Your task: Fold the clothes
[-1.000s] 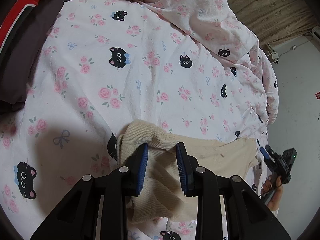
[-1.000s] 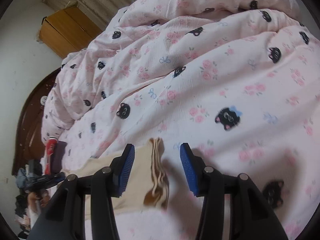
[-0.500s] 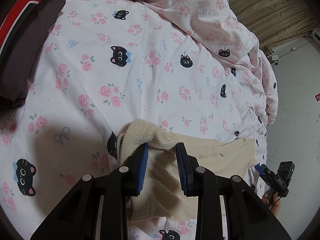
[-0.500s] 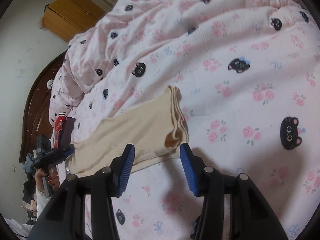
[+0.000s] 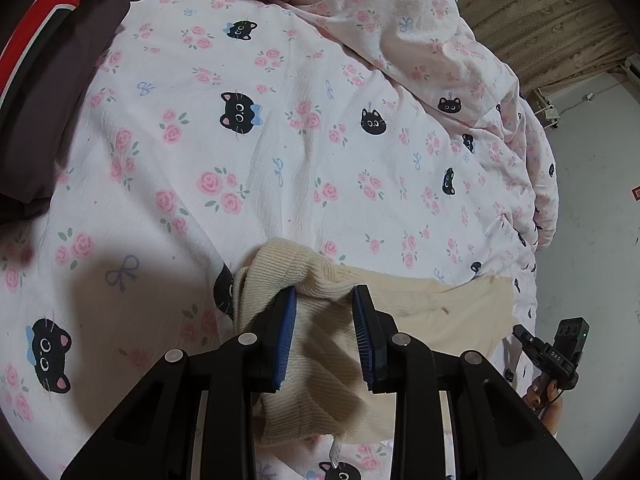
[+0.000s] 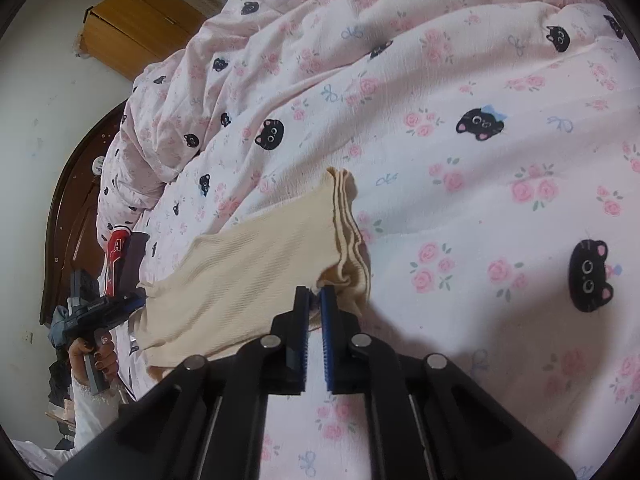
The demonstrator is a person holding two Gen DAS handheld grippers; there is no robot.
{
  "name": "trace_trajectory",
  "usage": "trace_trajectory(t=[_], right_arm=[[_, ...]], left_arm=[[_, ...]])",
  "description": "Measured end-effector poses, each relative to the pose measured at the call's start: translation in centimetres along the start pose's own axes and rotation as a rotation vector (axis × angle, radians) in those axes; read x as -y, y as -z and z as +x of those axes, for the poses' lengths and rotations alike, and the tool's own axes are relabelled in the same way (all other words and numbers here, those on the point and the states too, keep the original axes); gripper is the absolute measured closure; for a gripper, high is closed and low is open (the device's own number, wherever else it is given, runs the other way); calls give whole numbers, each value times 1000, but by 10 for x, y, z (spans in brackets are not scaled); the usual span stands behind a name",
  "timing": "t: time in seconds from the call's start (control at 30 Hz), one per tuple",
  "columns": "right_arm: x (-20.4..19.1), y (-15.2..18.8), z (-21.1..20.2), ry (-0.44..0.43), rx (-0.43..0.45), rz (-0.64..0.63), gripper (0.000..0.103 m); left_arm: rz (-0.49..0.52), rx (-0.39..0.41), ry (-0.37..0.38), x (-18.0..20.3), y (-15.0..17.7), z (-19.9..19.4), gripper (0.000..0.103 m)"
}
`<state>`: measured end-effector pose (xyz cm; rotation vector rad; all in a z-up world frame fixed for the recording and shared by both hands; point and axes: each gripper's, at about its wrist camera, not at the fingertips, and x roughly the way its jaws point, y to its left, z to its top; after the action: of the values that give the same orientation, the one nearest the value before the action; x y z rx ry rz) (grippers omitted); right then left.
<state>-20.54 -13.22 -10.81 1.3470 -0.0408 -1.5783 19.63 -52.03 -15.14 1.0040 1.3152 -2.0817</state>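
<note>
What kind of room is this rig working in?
Most likely a bedroom: a quilt with a cat-and-rose print covers a bed, a dark wooden headboard curves behind it, and a wooden cabinet stands against the wall.

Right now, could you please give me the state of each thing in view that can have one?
cream knit garment: lying flat on the bed, held at both ends.
left gripper: shut on a bunched end of the garment.
right gripper: shut on the garment's corner.
floral duvet: rumpled behind the garment.
</note>
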Motion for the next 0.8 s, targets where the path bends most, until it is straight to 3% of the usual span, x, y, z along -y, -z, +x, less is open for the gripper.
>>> trace_trajectory(t=[0.3,0.5,0.57,0.63,0.67,0.8], right_arm=[[5,-4,-15,53,27,13,98],[17,0,0,83,-21,43,94],[15,-1,-5,60,-5,42,87],[13,-2,-9,51,16,40,59],[11,-2,-11,47,27,40,52],[9,-2,-2,34,7,46,50]], left_arm=[[2,2,-3,0,1,0,78],[-1,1,-3,0,0,1,78],[1,1,-5,1,1,2,78],[3,1,-7,1,1,2,78],[3,1,-7,1,1,2,78],[5,1,-6,1,0,2,78]])
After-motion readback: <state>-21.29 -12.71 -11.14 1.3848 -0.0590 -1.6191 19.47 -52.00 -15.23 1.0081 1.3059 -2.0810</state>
